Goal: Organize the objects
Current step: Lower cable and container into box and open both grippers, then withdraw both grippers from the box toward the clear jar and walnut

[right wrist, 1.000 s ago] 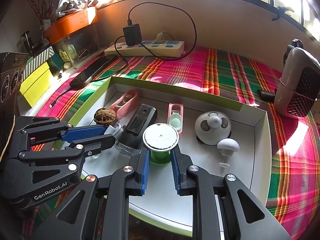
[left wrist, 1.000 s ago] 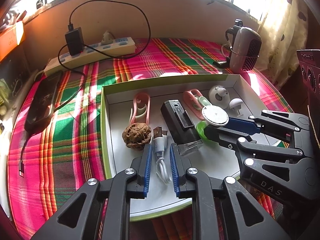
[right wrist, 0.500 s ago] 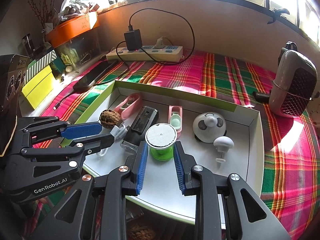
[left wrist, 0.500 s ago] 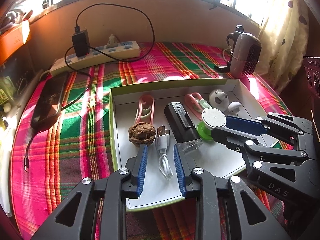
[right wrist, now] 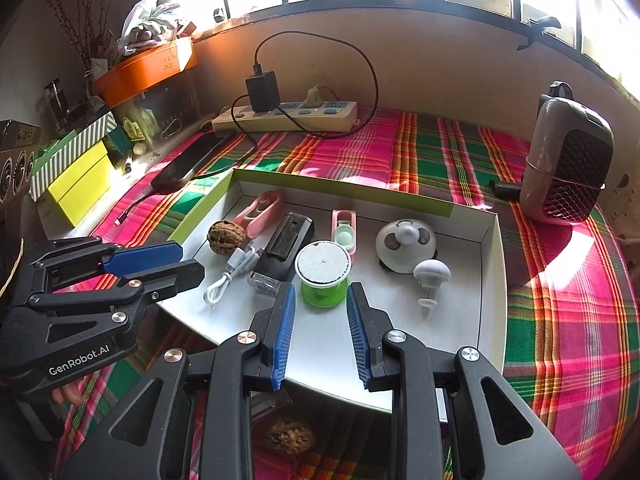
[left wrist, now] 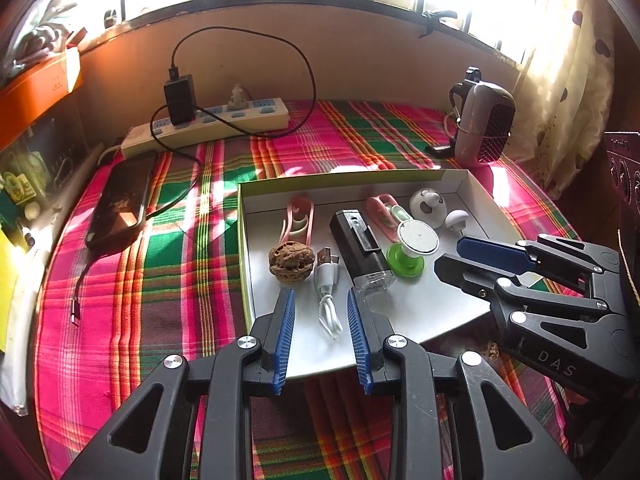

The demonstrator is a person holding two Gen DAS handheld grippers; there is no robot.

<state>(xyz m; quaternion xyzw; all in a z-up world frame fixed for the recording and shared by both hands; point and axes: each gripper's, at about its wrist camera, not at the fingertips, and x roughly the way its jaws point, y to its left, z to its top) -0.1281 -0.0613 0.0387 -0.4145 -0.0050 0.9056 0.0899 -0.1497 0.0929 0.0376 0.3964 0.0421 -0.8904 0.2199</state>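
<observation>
A white tray (left wrist: 360,186) with a green rim (right wrist: 340,189) lies on the plaid cloth. In it are a walnut (left wrist: 290,262), a white USB cable (left wrist: 328,296), a black device (left wrist: 360,248), a green spool with a white top (right wrist: 324,274), two pink clips, a panda fan (right wrist: 404,246) and a white mushroom piece (right wrist: 431,276). My left gripper (left wrist: 320,300) is open, with the cable lying loose between its pads. My right gripper (right wrist: 320,294) is open just short of the spool and clear of it. Each gripper also shows in the other's view: the right gripper (left wrist: 480,258) and the left gripper (right wrist: 160,266).
A power strip (left wrist: 208,126) with a black charger and looped cord sits by the back wall. A phone (left wrist: 120,200) lies left of the tray, a small heater (right wrist: 568,168) at back right. Yellow and orange boxes crowd the left ledge. A second walnut (right wrist: 290,436) lies in front of the tray.
Both grippers opened wider and drew back and up from the tray. The right one let go of the green spool, which stands in the tray; the cable stayed put.
</observation>
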